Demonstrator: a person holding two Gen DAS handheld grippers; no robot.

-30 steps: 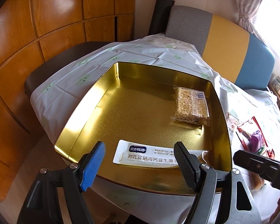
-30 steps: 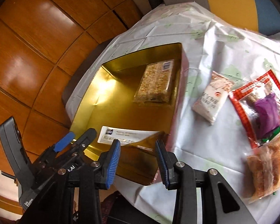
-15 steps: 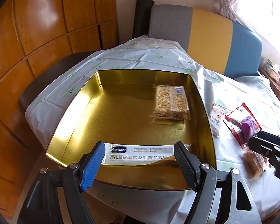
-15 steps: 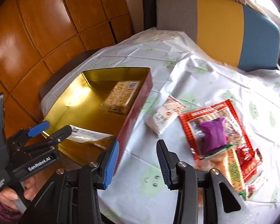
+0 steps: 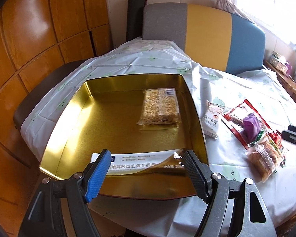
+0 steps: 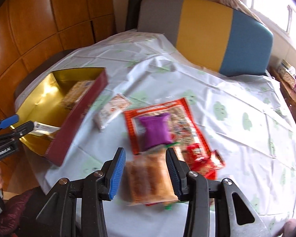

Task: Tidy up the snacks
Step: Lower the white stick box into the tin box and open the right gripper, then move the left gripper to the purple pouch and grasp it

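A gold tin [image 5: 73,118] with a dark red outside [image 6: 79,114] sits at the table's left edge. It holds a grain bar [image 5: 159,106] and a long white sachet [image 5: 140,162]. My left gripper [image 5: 144,171] is open and empty over the tin's near edge. My right gripper [image 6: 146,171] is open and empty above an orange snack pack [image 6: 150,179]. Beside it lie a red bag with a purple packet [image 6: 155,128], a small white packet [image 6: 112,110] and a red wrapper [image 6: 203,158].
A white tablecloth [image 6: 236,118] with green prints covers the round table. A grey, yellow and blue chair back [image 5: 203,35] stands behind it. Wooden panels [image 5: 39,39] line the left wall. A dark seat [image 5: 39,94] lies at the left.
Both grippers have pulled back and swung right. The right gripper has moved from the tin's corner to above the loose snacks. The tin's contents have not moved.
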